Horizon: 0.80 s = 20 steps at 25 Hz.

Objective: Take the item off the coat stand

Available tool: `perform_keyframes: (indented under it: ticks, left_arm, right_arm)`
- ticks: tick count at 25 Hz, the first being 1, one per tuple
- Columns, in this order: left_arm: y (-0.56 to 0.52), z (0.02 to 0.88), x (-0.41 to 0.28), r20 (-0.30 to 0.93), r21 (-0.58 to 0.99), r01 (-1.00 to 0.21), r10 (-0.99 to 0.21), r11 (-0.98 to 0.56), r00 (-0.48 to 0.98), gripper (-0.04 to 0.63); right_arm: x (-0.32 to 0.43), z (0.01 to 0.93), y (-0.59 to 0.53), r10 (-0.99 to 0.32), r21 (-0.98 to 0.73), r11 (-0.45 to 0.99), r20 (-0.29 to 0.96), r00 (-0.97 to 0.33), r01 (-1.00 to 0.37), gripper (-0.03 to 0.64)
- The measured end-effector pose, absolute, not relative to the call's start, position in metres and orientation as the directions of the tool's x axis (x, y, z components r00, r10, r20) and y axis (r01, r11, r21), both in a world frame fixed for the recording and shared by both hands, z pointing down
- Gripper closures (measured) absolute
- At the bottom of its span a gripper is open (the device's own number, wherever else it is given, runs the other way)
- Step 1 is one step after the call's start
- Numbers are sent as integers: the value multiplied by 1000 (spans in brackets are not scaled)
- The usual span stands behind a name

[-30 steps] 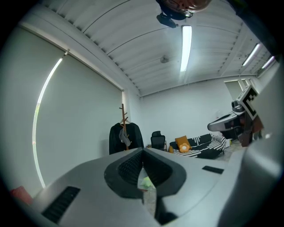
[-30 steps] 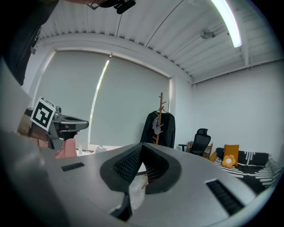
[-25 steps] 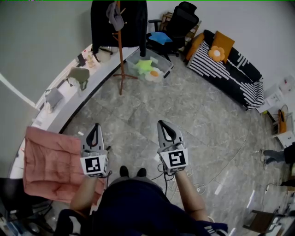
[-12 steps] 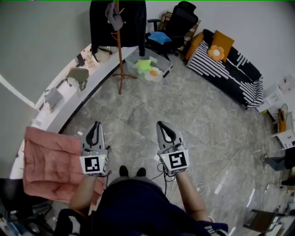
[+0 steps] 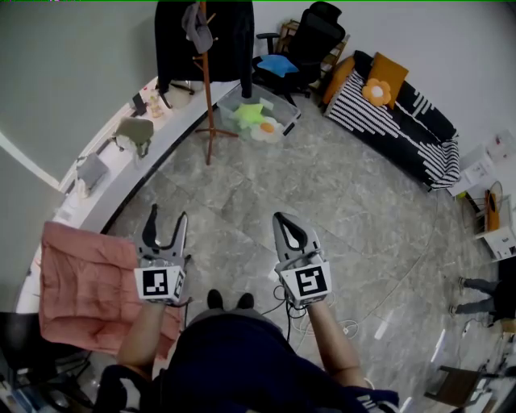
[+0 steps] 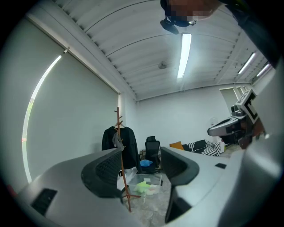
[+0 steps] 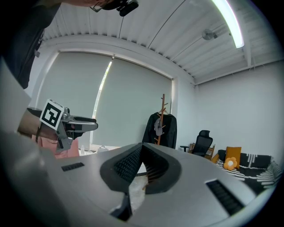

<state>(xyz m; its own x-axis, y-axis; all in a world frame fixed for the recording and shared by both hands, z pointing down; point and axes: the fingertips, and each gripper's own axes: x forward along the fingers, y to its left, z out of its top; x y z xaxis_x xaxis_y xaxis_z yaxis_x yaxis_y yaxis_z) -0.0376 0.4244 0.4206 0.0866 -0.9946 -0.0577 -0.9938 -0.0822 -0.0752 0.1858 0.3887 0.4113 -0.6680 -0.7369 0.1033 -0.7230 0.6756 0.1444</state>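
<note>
A wooden coat stand [image 5: 208, 97] rises far ahead by the white counter. A grey cap-like item [image 5: 196, 24] hangs near its top, in front of a black coat [image 5: 230, 40]. Both grippers are held low near the person's waist, far from the stand. My left gripper [image 5: 168, 216] has its jaws opening wide, with nothing between them. In the left gripper view the stand [image 6: 121, 168] and the grey item [image 6: 116, 139] show through the gap between its jaws. My right gripper [image 5: 285, 219] is shut and empty. The right gripper view shows the stand [image 7: 163, 106] and the coat [image 7: 169, 129] beyond its jaws.
A clear bin of toys [image 5: 258, 117] and a black office chair [image 5: 310, 40] stand right of the stand. A striped sofa [image 5: 403, 129] lines the right wall. A pink cushion [image 5: 81, 282] lies at the left, bags sit on the white counter [image 5: 121, 173], and cables [image 5: 347, 327] trail on the floor.
The left gripper's jaws have gone from shut to wide open, and it has shifted slightly left. The right gripper has barely moved.
</note>
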Motion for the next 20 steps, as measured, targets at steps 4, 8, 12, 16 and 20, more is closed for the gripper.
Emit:
perform_keyframes:
  ticks: [4, 8, 12, 16, 20]
  left_arm:
    - [421, 423, -38, -40, -86, -992, -994, -94, 97, 286]
    - [416, 419, -35, -53, -84, -992, -993, -96, 101, 268]
    - [410, 418, -23, -59, -94, -991, -993, -94, 100, 268]
    - [399, 419, -16, -46, -98, -992, -995, -84, 89, 268]
    - [377, 421, -17, -43, -98, -992, -995, -81, 86, 268]
  right_arm:
    - [191, 413, 389, -735, 147, 677, 114, -668, -721, 598]
    - [198, 417, 385, -733, 146, 680, 120, -670, -718, 598]
    - [207, 413, 383, -720, 123, 694, 103, -686, -710, 598]
    - [217, 413, 375, -699, 120, 715, 103, -707, -689, 598]
    - [221, 423, 352, -694, 130, 720, 115, -711, -682, 598]
